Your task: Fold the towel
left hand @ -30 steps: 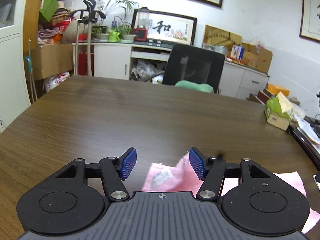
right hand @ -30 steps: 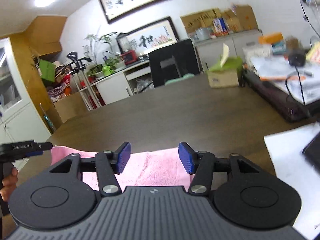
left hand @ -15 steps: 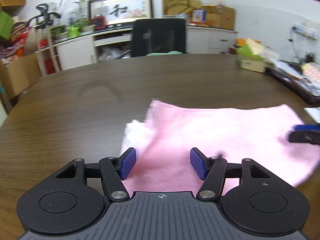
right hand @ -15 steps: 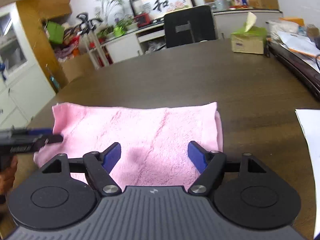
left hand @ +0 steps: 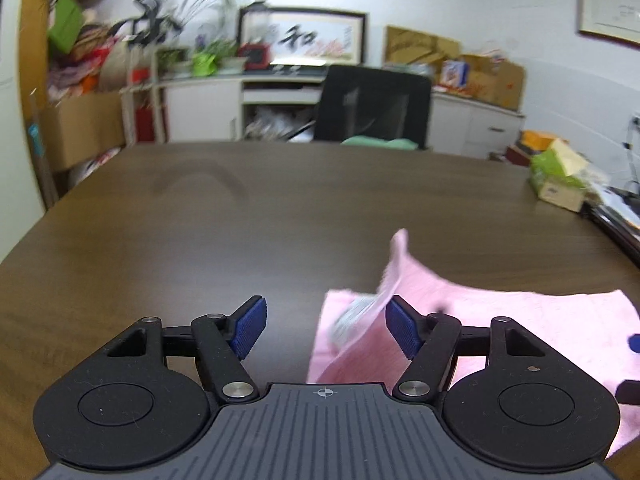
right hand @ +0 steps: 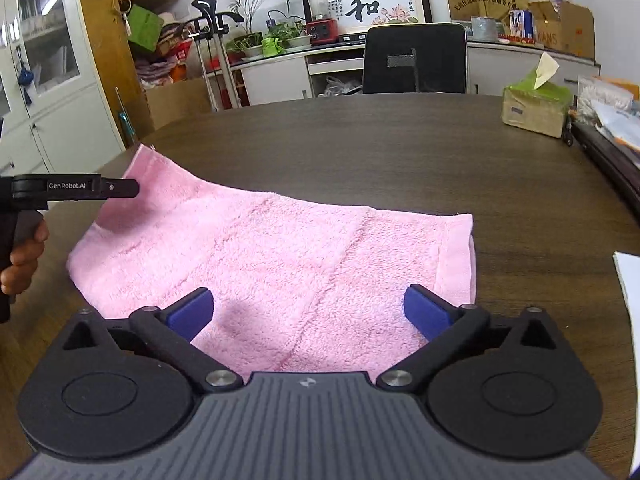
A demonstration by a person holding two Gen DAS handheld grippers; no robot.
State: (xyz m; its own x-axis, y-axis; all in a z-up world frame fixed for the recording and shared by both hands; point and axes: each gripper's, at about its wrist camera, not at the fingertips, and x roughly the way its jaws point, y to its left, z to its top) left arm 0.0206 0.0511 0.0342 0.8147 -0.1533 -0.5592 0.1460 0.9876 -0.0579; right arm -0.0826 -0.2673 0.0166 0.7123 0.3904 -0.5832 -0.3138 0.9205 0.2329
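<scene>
While both tools stood with jaws spread and empty, the right tool (right hand: pixel 306 312) hung over the near edge of the pink towel (right hand: pixel 280 256), which lay flat on the table (right hand: pixel 380 148). The left tool (left hand: pixel 325 328) had the towel's raised corner (blurred) at its 1 o'clock. A tissue box (right hand: pixel 534 106) sat far off at 2 o'clock.

Towel (right hand: pixel 280 256) on table (right hand: pixel 380 152), tissue box (right hand: pixel 534 108) far right.
</scene>
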